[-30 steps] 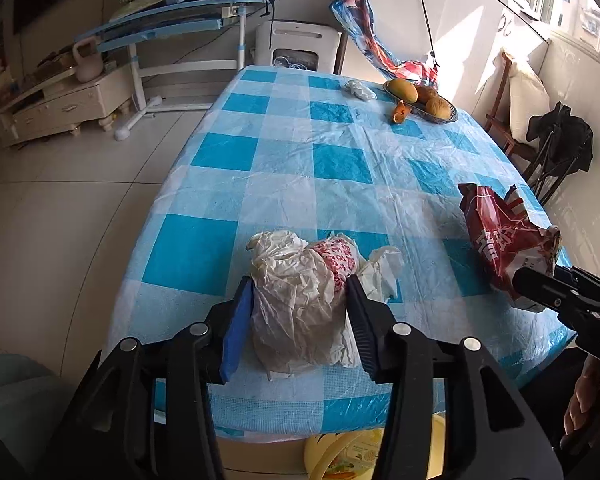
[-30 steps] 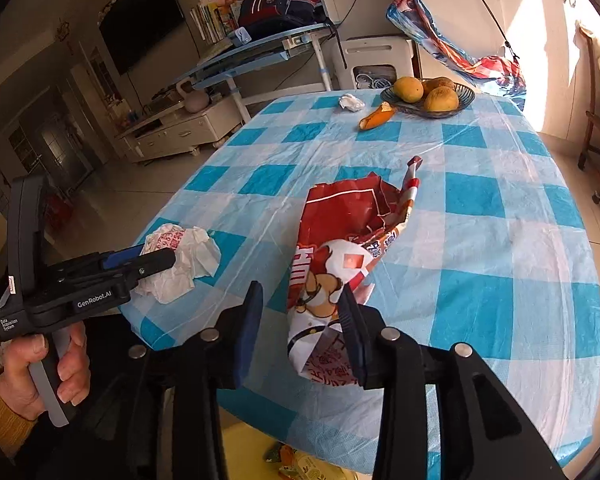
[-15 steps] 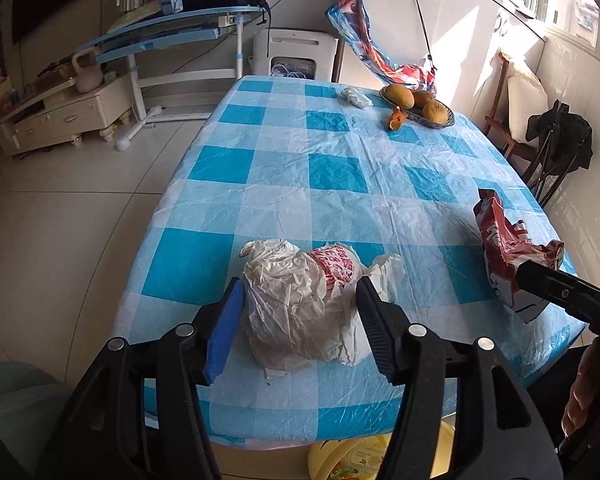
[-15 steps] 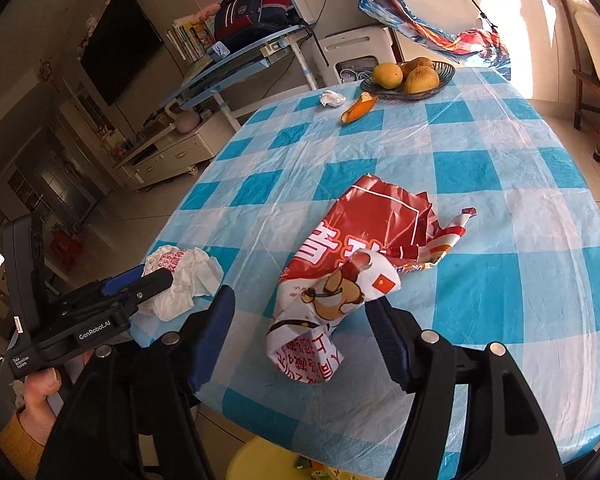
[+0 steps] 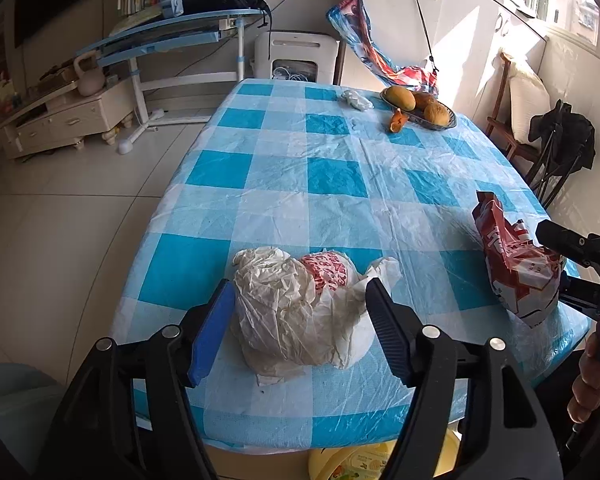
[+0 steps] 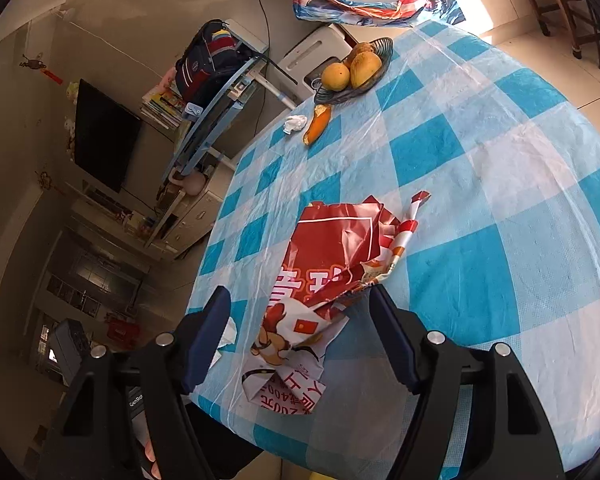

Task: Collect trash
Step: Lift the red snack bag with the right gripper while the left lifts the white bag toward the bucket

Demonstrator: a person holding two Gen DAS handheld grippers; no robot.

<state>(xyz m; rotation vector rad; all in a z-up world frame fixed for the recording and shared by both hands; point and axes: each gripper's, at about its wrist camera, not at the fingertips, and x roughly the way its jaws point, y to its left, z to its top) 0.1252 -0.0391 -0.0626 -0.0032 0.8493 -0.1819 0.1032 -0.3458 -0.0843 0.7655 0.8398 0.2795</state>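
A crumpled white plastic bag is seen at the near edge of the checked table, between the fingers of the left gripper. Its jaws are opening, and no pressing of the pads on the bag can be made out. A torn red snack wrapper lies near the table's near right edge, between the fingers of the right gripper, whose jaws are also opening and stand clear of the foil.

Both pieces are judged to be light, soft and easily crushed. The bag would best be pinched across its bunched middle. The wrapper's foil is likely slippery, so its folded lower part should be taken rather than a loose corner.

Compared with a second ago, both pairs of fingers are set noticeably wider. The right view has been rolled, so the table now appears tilted. The bag and wrapper have stayed on the table.

A small white scrap and a piece of peel remain at the far end, beside a fruit bowl.
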